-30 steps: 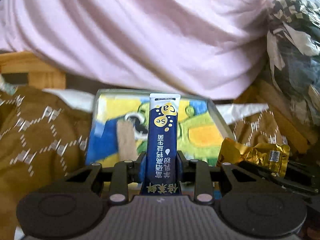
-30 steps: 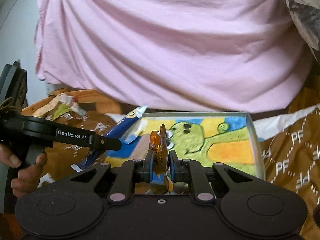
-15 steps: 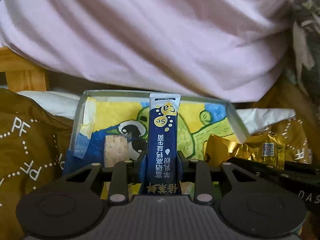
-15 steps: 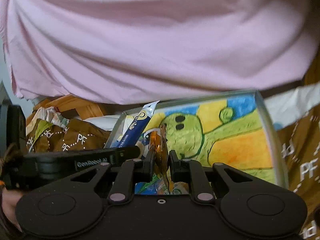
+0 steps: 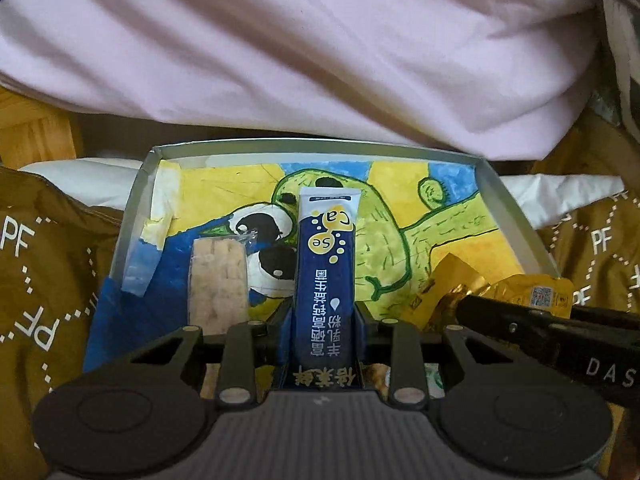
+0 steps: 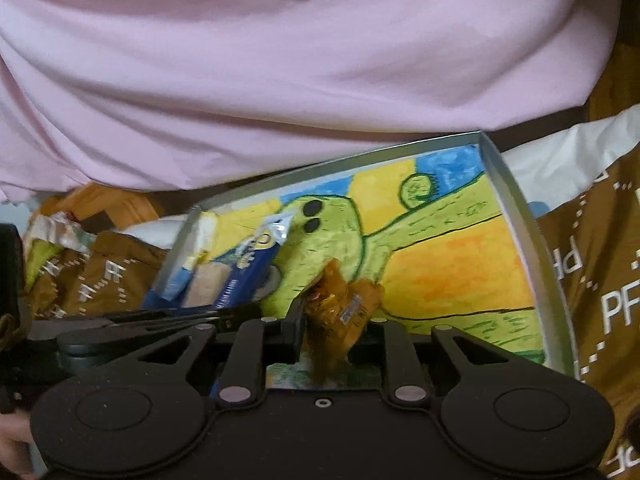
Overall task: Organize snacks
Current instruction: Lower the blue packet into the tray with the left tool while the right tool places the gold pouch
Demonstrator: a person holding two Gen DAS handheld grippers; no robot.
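Both grippers are over the tray (image 5: 136, 216), each with a snack in its jaws: the left gripper (image 5: 324, 320) is clamped on the blue sachet (image 5: 325, 264), which stands straight up along the fingers, and the right gripper (image 6: 326, 322) has its jaws spread wider with the gold wrapper (image 6: 340, 300) between them; the wrapper tilts to one side, so I cannot tell whether it is truly pinched or already slipping loose. I judge this to be the placing step, with both items brought in over the tray to be set down. A pale wafer bar (image 5: 218, 280) in clear wrap already lies on the tray floor just beside the blue sachet, on its left in the left wrist view. For the next move I want to lower the left gripper so the sachet lands flat alongside that bar rather than on it, then part the jaws; on the right, I need to let the gold wrapper drop onto the bare painted area and back away without dragging it. The tray has a thin grey rim and a bright cartoon drawing across its floor. It sits on a brown cloth (image 5: 40, 280) printed with white letters, and a person's pink shirt (image 5: 320, 60) fills the background.
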